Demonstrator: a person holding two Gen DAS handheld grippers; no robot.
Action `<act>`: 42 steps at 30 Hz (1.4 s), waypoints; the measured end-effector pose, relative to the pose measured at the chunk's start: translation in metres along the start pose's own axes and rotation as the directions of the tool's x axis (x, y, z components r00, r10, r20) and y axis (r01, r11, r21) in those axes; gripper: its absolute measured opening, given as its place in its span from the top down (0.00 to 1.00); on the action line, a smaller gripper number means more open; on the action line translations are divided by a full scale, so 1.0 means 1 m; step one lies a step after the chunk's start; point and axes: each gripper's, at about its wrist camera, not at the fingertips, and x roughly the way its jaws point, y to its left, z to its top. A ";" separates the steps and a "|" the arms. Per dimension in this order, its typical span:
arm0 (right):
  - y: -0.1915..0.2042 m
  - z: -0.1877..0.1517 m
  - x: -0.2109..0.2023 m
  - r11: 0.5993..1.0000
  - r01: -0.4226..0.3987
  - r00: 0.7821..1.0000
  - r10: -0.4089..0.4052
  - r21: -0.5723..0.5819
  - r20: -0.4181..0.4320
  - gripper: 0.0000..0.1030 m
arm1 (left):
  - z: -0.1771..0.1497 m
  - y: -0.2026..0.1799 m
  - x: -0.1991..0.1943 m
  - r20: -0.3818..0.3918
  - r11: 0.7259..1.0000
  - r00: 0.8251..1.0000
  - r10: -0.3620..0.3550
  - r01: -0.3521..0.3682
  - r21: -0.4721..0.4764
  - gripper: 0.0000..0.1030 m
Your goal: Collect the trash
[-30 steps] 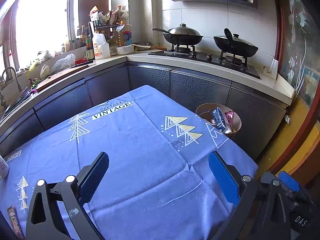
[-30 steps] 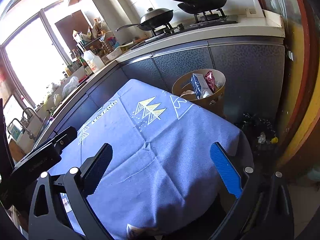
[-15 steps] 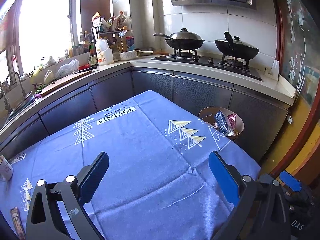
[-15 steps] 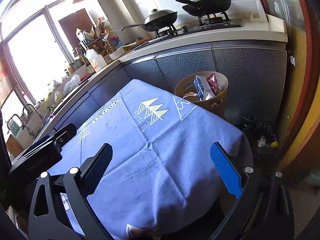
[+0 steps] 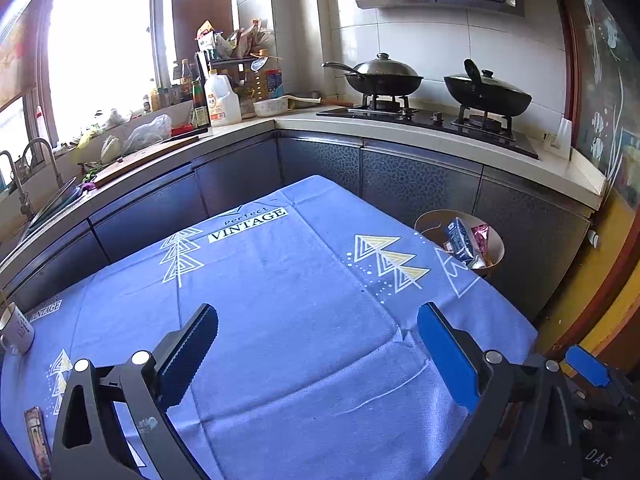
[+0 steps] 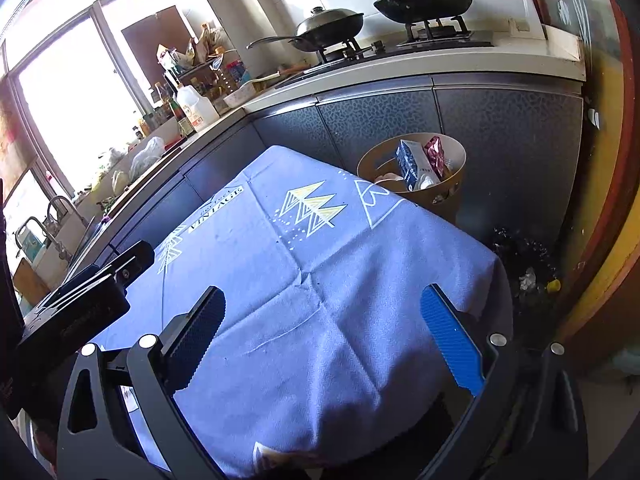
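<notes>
A blue patterned tablecloth covers the table, a white mug standing at its left edge. Beyond, on the stove, sit two lidded woks — one steel-lidded, one black. A white jug stands among bottles near the window.

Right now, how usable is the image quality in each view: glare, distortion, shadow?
Left wrist view: window blown out white, counter bowed by fisheye, tablecloth sharp. Right wrist view: same window glare, dark shadow over the tablecloth's near edge, bin clear.

mug cut by edge, bin partly hidden
</notes>
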 end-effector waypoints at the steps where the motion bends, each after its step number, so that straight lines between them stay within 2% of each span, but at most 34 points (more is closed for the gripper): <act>1: 0.000 0.000 0.001 1.000 -0.001 1.000 0.001 0.000 -0.004 0.06 | 0.000 0.001 0.000 -0.002 1.000 1.000 -0.001 0.001 -0.003 0.04; 7: 0.000 -0.002 0.006 1.000 -0.006 1.000 0.006 0.001 -0.019 0.06 | -0.003 0.002 0.001 -0.005 1.000 1.000 0.009 -0.009 0.005 0.04; 11: 0.000 -0.003 0.007 1.000 -0.009 1.000 0.009 -0.001 -0.022 0.06 | -0.005 0.000 0.000 0.005 0.998 0.999 0.054 -0.054 0.014 0.03; 18: -0.001 -0.003 0.010 1.000 -0.011 0.999 0.011 0.003 -0.030 0.06 | -0.006 0.002 0.002 0.000 0.999 0.999 0.044 -0.044 0.014 0.03; 32: -0.002 -0.005 0.010 1.000 -0.013 0.999 0.013 0.015 -0.029 0.06 | -0.007 0.000 0.006 -0.017 0.997 0.997 0.072 -0.072 0.016 0.04; 42: -0.003 -0.006 0.007 1.000 -0.012 1.000 0.013 0.017 -0.013 0.06 | -0.009 -0.001 0.011 -0.044 0.999 0.998 0.051 -0.051 0.001 0.04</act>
